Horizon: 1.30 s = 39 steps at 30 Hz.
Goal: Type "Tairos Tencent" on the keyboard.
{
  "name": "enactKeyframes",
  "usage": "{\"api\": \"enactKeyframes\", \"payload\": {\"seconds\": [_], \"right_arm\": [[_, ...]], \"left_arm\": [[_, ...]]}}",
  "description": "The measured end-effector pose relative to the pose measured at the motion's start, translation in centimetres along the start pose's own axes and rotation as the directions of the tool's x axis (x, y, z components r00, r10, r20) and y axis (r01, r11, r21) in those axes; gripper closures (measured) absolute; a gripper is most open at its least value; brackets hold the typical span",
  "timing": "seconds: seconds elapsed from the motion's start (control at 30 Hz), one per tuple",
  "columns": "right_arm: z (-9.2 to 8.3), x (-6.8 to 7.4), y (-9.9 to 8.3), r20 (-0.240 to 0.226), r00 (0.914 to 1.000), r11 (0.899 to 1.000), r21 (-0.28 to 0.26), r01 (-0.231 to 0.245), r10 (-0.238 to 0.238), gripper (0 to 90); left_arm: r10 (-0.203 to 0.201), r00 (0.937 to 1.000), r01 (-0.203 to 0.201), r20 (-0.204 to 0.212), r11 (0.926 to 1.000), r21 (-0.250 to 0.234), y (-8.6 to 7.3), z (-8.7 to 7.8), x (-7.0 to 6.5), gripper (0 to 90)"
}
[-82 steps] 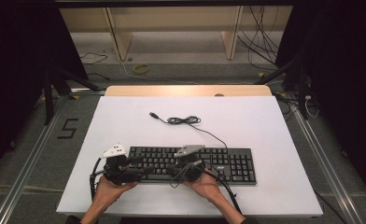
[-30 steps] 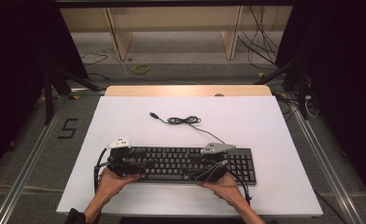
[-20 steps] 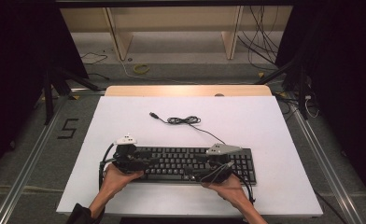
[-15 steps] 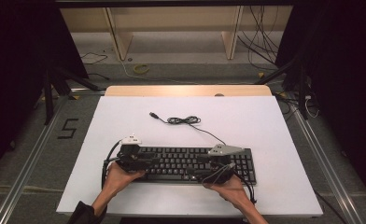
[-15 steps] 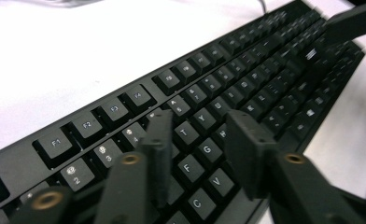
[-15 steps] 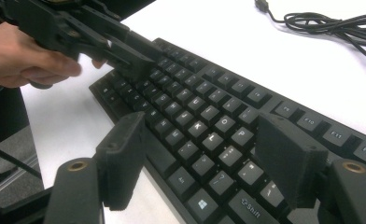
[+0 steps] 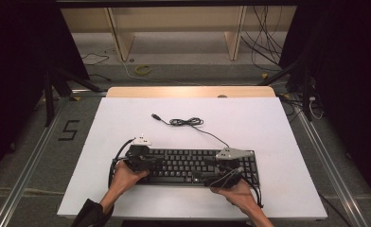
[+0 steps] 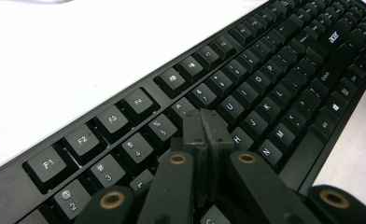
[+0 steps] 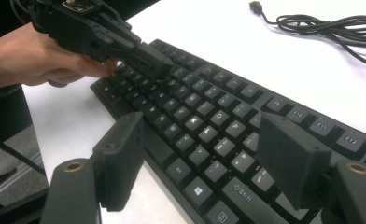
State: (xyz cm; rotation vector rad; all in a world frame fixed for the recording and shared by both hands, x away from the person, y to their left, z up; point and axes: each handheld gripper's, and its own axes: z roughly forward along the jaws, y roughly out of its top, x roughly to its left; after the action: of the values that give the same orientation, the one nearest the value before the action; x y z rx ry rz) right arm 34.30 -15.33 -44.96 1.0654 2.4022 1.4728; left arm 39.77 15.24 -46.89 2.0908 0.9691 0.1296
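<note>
A black keyboard (image 7: 193,165) lies near the front edge of the white table (image 7: 269,123). Its cable (image 7: 186,122) runs back to a loose coil with the plug (image 7: 154,115) free. My left gripper (image 7: 157,163) hovers over the keyboard's left part. Its jaws have just been closing and now stand shut (image 8: 205,123) above the number row, with nothing between them. My right gripper (image 7: 206,178) is over the keyboard's right half. Its jaws have opened a little further and stand wide open (image 9: 202,135) above the keys (image 9: 209,112), holding nothing. The left gripper (image 9: 155,63) shows beyond them.
The coiled cable (image 9: 321,23) lies behind the keyboard. A wooden strip (image 7: 188,91) edges the table's far side, with a shelf unit (image 7: 174,28) and floor cables behind. Black stands (image 7: 51,85) flank the table. A "5" mark (image 7: 69,130) is on the floor at the left.
My left hand has slid right onto the keyboard's left part and its jaws have closed. My right hand moved right along the keyboard earlier, then kept still.
</note>
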Motion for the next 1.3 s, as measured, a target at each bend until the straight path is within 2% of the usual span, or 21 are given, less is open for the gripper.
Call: {"api": "enactKeyframes", "payload": {"seconds": [0.6, 0.67, 0.8, 0.83, 0.9, 1.1, 1.23, 1.3], "right_arm": [[-0.1, 0.2, -0.5, -0.004, 1.0000, 1.000, 0.008, -0.002, 0.002, 31.6], [-0.1, 0.2, -0.5, -0.003, 1.0000, 1.000, 0.009, -0.002, 0.002, 31.6], [-0.1, 0.2, -0.5, -0.005, 1.0000, 1.000, 0.009, -0.001, 0.001, 31.7], [-0.1, 0.2, -0.5, -0.006, 1.0000, 1.000, 0.009, -0.001, 0.001, 31.7], [-0.1, 0.2, -0.5, -0.006, 1.0000, 1.000, 0.010, -0.001, 0.001, 31.7], [-0.1, 0.2, -0.6, -0.004, 1.0000, 1.000, 0.011, -0.005, 0.005, 31.7], [-0.2, 0.1, -0.6, -0.002, 1.0000, 1.000, 0.005, -0.006, 0.006, 31.5], [-0.3, 0.0, -0.6, 0.000, 1.0000, 1.000, 0.002, -0.008, 0.008, 31.4]], "left_arm": [[0.008, 0.9999, -0.008, -0.008, 0.9996, 0.028, 0.1, 0.9, 0.0, 89.1], [0.003, 1.0000, -0.003, 0.002, 0.9995, 0.031, 0.1, 1.1, 0.0, 89.1], [0.014, 0.9998, -0.013, -0.016, 0.9989, 0.045, 0.1, 1.4, -0.2, 89.4], [0.015, 0.9996, -0.014, -0.022, 0.9990, 0.041, 0.1, 1.4, -0.2, 89.4], [0.003, 0.9999, -0.003, -0.010, 0.9997, 0.025, -0.1, 1.4, 0.0, 89.5], [-0.001, 0.9999, 0.001, -0.011, 0.9998, 0.020, 0.0, 1.1, 0.0, 88.9], [-0.026, 0.9996, 0.026, -0.004, 0.9996, -0.006, 0.2, 0.4, 0.2, 79.9], [-0.041, 0.9991, 0.041, 0.015, 0.9987, -0.028, 0.2, -0.1, 0.3, 75.7]]}}
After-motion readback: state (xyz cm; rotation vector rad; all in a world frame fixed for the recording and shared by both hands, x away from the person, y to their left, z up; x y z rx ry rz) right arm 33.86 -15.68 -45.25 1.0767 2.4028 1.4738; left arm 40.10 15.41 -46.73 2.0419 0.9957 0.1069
